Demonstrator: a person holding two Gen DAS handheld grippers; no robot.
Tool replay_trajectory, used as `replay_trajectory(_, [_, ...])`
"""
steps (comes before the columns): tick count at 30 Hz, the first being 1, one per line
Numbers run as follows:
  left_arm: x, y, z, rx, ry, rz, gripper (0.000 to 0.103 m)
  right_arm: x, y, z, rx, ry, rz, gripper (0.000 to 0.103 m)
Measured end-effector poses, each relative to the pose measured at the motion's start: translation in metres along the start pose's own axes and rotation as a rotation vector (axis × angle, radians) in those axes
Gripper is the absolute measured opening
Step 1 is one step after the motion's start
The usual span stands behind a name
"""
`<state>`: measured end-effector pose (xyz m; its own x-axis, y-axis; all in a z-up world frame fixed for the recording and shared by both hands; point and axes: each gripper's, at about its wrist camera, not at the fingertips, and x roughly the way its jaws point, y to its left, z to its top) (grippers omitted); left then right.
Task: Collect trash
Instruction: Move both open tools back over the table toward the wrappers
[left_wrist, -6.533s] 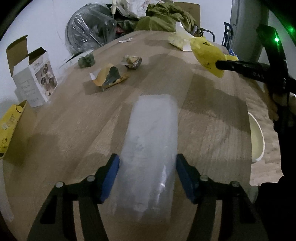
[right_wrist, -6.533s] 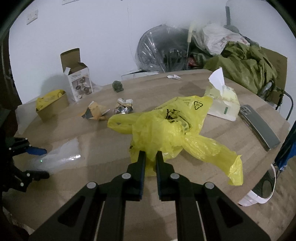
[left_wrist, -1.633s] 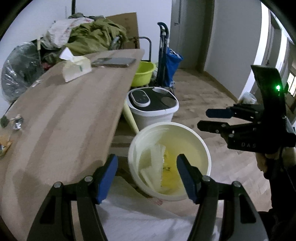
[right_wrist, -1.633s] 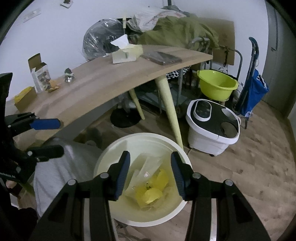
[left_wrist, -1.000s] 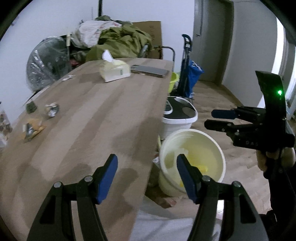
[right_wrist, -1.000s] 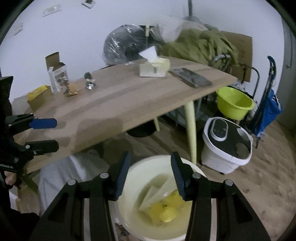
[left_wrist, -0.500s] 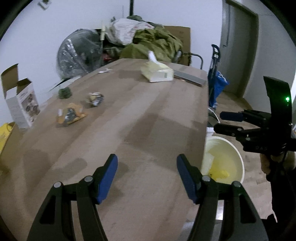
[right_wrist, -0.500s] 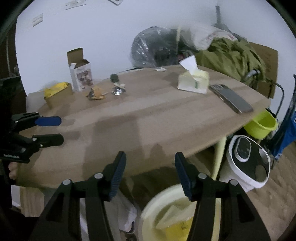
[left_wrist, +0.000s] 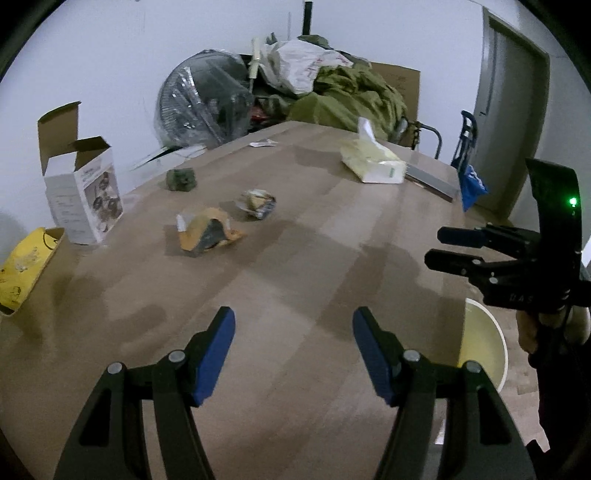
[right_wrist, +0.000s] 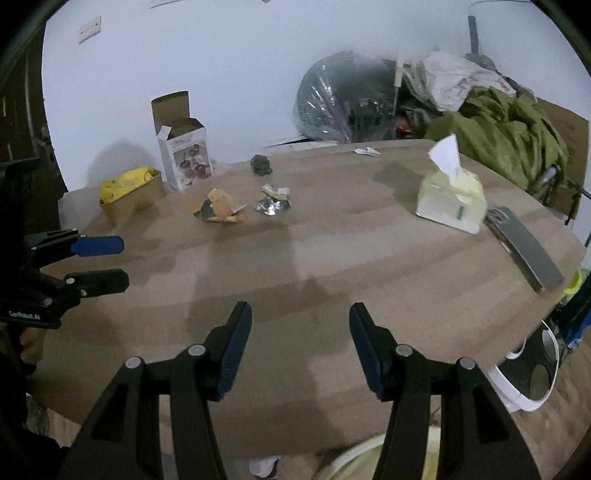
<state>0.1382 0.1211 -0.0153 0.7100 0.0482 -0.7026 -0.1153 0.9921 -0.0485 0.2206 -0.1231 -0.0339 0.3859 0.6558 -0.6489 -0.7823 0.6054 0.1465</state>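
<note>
Landmark: orange wrapper (left_wrist: 207, 235) on table (left_wrist: 314, 280). Left of it: yellow bag (left_wrist: 22, 260) in brown box, then open white box (left_wrist: 85, 192). Behind it: dark green lump (left_wrist: 180, 180). Just right of it: shiny foil ball (left_wrist: 257, 204). Far right of it: tissue pack (left_wrist: 371, 164), gray flat thing (right_wrist: 524, 248). Near side of it, low off table edge: pale bin (left_wrist: 484, 347). Left tongs (left_wrist: 293, 350) apart, hold nothing. Right tongs (right_wrist: 300, 341) apart, hold nothing. Both above table, well apart from wrapper.
</note>
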Motion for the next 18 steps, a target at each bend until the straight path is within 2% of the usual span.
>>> replay_trajectory(18, [0.035, 0.055, 0.033, -0.091, 0.019, 0.047, 0.066, 0.063, 0.001, 0.066, -0.037, 0.027, 0.062, 0.053])
